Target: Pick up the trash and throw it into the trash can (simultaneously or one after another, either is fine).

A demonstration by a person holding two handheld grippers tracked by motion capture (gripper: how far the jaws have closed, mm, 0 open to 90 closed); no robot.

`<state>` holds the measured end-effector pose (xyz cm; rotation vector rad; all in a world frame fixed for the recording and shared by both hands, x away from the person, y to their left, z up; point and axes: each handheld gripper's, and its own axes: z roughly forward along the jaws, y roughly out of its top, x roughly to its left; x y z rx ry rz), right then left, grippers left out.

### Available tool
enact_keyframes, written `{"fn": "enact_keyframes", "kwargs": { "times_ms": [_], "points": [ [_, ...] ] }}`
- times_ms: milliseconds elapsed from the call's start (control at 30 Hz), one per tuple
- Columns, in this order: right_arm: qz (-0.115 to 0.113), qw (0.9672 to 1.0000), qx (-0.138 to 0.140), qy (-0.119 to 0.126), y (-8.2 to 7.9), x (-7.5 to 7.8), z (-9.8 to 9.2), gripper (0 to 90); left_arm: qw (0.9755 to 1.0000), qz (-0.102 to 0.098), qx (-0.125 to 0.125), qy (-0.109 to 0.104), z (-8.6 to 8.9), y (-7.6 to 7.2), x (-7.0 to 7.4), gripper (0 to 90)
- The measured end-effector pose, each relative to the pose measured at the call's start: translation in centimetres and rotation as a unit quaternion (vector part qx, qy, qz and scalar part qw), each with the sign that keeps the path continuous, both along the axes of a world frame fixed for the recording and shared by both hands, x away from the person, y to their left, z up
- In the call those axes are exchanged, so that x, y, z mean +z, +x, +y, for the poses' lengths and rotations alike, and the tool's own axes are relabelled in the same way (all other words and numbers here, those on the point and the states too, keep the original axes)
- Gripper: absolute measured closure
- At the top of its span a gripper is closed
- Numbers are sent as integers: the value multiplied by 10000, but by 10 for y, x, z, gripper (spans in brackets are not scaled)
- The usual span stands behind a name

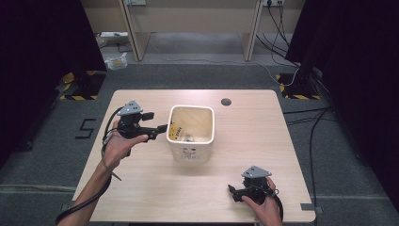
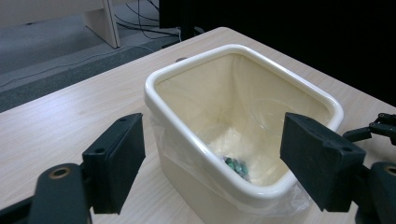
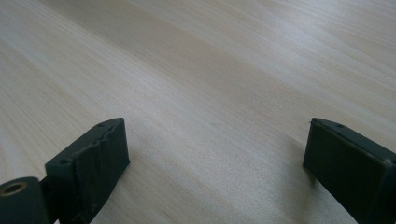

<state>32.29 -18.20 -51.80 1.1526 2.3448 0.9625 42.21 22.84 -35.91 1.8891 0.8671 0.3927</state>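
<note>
A cream plastic bin lined with a clear bag stands in the middle of the wooden table. In the left gripper view the bin's rim lies just ahead of the jaws, and small green bits sit at its bottom. My left gripper is held above the table by the bin's left side, open and pointing at it, nothing between its jaws. My right gripper rests low near the table's front right, open over bare wood. The other gripper's tip peeks in at the right edge.
A round cable hole sits at the table's back, right of centre. Beyond the table are desk legs, cables on the grey floor and black curtains on both sides. Yellow-black tape marks lie on the floor.
</note>
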Motion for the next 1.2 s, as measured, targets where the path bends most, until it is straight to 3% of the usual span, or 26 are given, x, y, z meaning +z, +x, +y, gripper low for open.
{"fn": "enact_keyframes", "kwargs": {
  "times_ms": [1200],
  "points": [
    [4,10000,2,-3,0,0,0,68,9998,11,180,-61,21,-22,-36,215]
  ]
}}
